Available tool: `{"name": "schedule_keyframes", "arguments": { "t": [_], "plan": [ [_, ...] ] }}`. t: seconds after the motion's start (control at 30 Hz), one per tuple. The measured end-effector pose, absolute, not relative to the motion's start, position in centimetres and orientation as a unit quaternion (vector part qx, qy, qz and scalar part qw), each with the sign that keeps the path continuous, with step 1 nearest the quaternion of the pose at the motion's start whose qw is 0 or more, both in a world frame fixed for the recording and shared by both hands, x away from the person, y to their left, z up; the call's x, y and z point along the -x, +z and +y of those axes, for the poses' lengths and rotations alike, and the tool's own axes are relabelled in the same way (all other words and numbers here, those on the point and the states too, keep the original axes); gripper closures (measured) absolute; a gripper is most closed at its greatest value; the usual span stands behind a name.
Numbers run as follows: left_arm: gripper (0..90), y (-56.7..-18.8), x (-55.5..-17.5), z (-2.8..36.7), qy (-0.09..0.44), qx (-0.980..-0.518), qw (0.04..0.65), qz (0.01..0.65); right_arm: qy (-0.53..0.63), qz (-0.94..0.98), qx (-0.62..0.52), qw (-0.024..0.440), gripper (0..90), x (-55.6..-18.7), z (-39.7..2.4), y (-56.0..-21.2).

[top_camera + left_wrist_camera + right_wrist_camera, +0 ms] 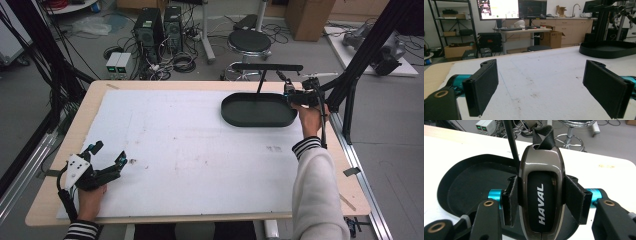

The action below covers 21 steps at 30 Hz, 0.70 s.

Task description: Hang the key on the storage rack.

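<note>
A glossy brown-and-black car key fob point(541, 195) marked HAVAL, with a black strap at its top, sits between my right gripper's pads. The right gripper point(543, 200) is shut on the fob's sides and holds it over the right end of an oval black tray point(471, 180). In the high view this gripper point(300, 95) hovers at the tray's point(257, 111) right rim, at the far right of the table. My left gripper point(110, 152) rests near the front left corner, its jaws open and nothing between them point(541, 85). It faces the distant tray point(609, 48).
A white foam sheet point(200, 150) covers most of the wooden table. A thin black stand with a horizontal bar point(267, 67) rises behind the tray. A black frame post point(360, 55) slants at the right edge. A stool point(249, 41) and computers stand on the floor beyond.
</note>
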<state>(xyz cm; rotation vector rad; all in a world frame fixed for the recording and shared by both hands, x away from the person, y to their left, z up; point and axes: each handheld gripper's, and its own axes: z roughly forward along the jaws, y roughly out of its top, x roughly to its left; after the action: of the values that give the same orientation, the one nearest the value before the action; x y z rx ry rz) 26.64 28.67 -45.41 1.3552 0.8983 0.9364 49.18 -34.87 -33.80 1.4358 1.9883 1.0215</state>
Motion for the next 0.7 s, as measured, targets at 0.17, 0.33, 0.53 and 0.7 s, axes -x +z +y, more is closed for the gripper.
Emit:
{"name": "schedule_keyframes", "arguments": {
  "t": [0.17,0.33,0.53,0.7],
  "plan": [
    [13.5,-45.4,-26.6,28.7,0.402,-0.582,0.592,0.386,0.369,0.73,-0.52,0.245,47.5,-49.6,-34.7,-34.3],
    [13.5,-45.4,-26.6,28.7,0.402,-0.583,0.591,0.386,0.365,0.728,-0.521,0.255,33.2,-50.0,-34.3,-34.7],
    [13.5,-45.4,-26.7,28.7,0.402,-0.582,0.592,0.387,0.366,0.736,-0.511,0.251,15.6,-49.7,-34.4,-34.9],
    [13.5,-45.4,-26.6,28.7,0.402,-0.581,0.593,0.387,0.413,0.716,-0.498,0.263,0.2,-47.5,-34.4,-34.6]
  ]
}}
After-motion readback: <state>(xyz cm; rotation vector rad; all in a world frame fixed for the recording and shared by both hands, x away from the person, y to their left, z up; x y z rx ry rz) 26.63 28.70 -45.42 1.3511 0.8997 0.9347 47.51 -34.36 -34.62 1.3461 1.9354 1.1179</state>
